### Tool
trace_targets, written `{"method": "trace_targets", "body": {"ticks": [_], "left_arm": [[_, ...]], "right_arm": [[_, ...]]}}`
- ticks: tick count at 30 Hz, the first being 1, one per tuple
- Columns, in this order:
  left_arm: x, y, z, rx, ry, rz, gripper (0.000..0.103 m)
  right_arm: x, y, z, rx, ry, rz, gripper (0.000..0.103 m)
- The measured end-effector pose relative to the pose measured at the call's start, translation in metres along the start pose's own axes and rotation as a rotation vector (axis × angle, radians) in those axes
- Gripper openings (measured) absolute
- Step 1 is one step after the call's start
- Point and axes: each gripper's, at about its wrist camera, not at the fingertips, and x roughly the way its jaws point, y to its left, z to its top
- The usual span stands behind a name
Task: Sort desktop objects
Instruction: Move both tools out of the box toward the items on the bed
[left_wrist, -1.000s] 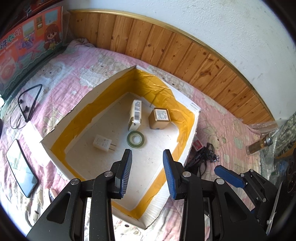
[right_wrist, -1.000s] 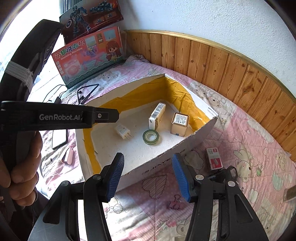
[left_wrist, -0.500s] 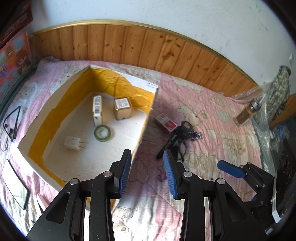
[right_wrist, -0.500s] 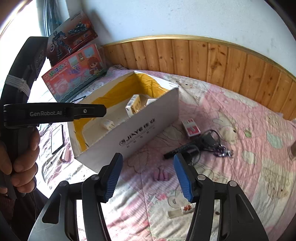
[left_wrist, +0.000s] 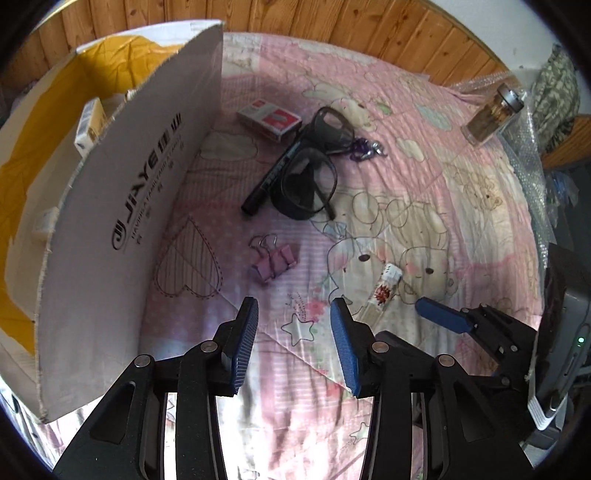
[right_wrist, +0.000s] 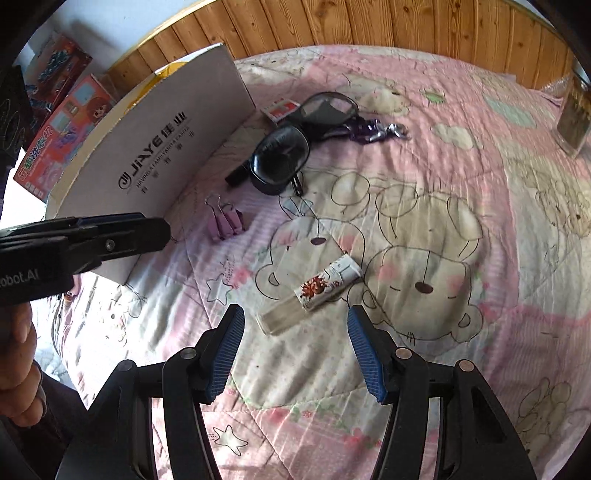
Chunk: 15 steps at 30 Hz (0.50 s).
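Two grippers are held over the pink quilt (left_wrist: 424, 192), the left gripper (left_wrist: 293, 332) with empty jaws opening below the pink clips (left_wrist: 275, 260) at frame centre, the right gripper (right_wrist: 295, 343) spread wide, empty, just below the small tube (right_wrist: 314, 295), the box (right_wrist: 155, 147) at upper left.

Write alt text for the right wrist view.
An open right gripper hovers over a small decorated tube on a pink cartoon quilt. Beyond lie a purple binder clip, black glasses and a cardboard box.
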Motion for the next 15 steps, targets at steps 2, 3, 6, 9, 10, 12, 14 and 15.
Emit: {"method": "trace_targets", "body": {"ticks": [2, 3, 6, 9, 10, 12, 14, 15], "left_arm": [[0.014, 0.003, 0.0, -0.014, 0.019, 0.012, 0.045], [0.021, 0.005, 0.001, -0.023, 0.024, 0.024, 0.045], [0.035, 0.015, 0.005, -0.067, 0.02, 0.033, 0.047], [0.046, 0.021, 0.009, -0.108, 0.016, 0.024, 0.048], [0.049, 0.022, 0.01, -0.116, 0.018, 0.023, 0.049], [0.052, 0.019, 0.01, -0.112, 0.003, 0.028, 0.053], [0.053, 0.014, 0.009, -0.096, -0.003, 0.041, 0.059], [0.053, 0.011, 0.01, -0.084, -0.012, 0.05, 0.059]], "right_arm": [[0.006, -0.002, 0.0, 0.013, 0.009, 0.006, 0.06], [0.008, -0.004, 0.0, 0.016, 0.008, 0.0, 0.06], [0.019, -0.007, 0.0, 0.032, 0.02, -0.006, 0.06], [0.024, -0.006, 0.002, 0.025, 0.006, -0.02, 0.06], [0.026, -0.004, 0.003, 0.015, 0.005, -0.024, 0.06], [0.027, 0.001, 0.004, -0.013, -0.003, -0.038, 0.061], [0.03, 0.011, 0.004, -0.074, -0.012, -0.074, 0.06], [0.031, 0.016, 0.002, -0.113, -0.02, -0.1, 0.057]]}}
